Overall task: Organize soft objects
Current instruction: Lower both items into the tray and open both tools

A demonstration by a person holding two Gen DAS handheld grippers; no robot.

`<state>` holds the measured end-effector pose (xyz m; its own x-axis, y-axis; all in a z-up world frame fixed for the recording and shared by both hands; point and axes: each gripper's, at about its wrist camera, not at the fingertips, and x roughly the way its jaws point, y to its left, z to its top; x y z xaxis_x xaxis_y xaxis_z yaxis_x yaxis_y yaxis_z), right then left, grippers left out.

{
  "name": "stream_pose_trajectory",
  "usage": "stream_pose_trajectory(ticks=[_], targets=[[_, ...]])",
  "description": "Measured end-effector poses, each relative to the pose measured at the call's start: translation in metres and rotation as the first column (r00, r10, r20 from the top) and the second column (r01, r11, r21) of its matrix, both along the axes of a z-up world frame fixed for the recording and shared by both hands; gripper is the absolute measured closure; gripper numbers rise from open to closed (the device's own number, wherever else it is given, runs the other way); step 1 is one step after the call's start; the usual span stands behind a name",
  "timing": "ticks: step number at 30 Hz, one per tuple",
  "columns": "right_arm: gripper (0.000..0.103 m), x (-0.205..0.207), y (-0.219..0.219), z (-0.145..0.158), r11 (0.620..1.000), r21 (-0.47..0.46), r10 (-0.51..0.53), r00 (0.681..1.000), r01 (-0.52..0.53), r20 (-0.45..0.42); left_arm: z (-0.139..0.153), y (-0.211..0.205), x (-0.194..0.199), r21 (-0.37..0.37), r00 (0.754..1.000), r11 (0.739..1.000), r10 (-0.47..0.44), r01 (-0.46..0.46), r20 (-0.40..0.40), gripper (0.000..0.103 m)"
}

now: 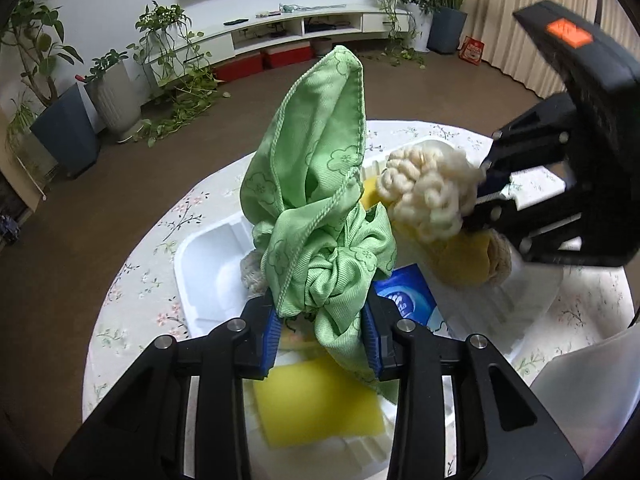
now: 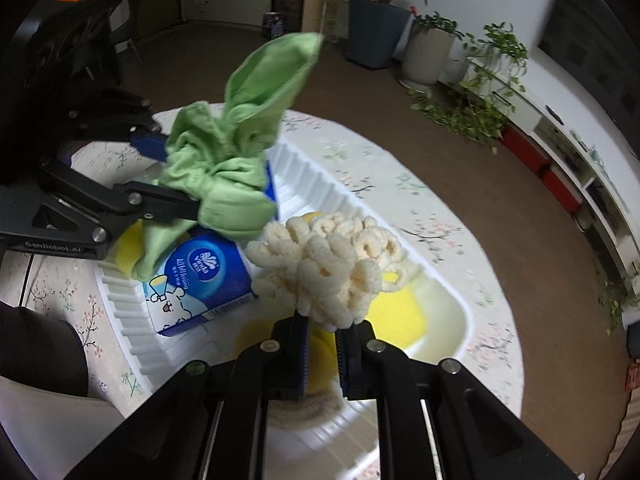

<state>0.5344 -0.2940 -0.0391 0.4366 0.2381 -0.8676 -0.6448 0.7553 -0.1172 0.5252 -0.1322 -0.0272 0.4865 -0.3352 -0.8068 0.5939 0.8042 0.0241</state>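
Left tongs (image 1: 320,332) pinch a bunched green cloth (image 1: 320,200); right tongs (image 2: 322,350) pinch a cream loopy duster (image 2: 332,268), both held over the white tray (image 2: 304,168), probably for dropping in

Tray (image 2: 304,168) on table (image 2: 440,216), tissue pack (image 2: 200,280) and sponge (image 2: 396,312) inside, perhaps touching neither.

Soft, even indoor light; strong fisheye bend.
Dark vignette at corners; right wrist view motion-blurred, green cloth (image 2: 224,168) smeared; left view sharper.
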Motion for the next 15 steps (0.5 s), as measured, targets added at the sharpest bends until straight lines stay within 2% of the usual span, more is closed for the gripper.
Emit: stream_pose_trajectory(ticks=[6, 8, 10, 13, 15], targets=[[0.088, -0.005, 0.007, -0.009, 1.0, 0.003, 0.018, 1.0, -0.018, 0.007, -0.006, -0.002, -0.003, 0.004, 1.0, 1.0, 0.006, -0.006, 0.004, 0.054], [0.083, -0.008, 0.006, -0.009, 1.0, 0.013, 0.013, 1.0, -0.013, 0.013, -0.007, -0.001, -0.005, -0.007, 1.0, 1.0, 0.007, -0.007, -0.002, 0.046], [0.068, -0.011, 0.007, -0.008, 1.0, 0.012, 0.014, 1.0, -0.014, 0.024, -0.007, 0.0, -0.007, -0.01, 1.0, 1.0, 0.001, -0.001, -0.002, 0.044], [0.053, -0.018, 0.005, -0.005, 1.0, 0.021, 0.013, 0.999, -0.014, 0.039, -0.007, 0.001, -0.01, -0.01, 1.0, 1.0, 0.004, -0.004, 0.002, 0.041], [0.051, -0.021, 0.005, -0.003, 1.0, 0.022, 0.011, 0.999, -0.012, 0.046, -0.005, 0.003, -0.011, -0.014, 1.0, 1.0, 0.011, -0.01, 0.005, 0.039]])
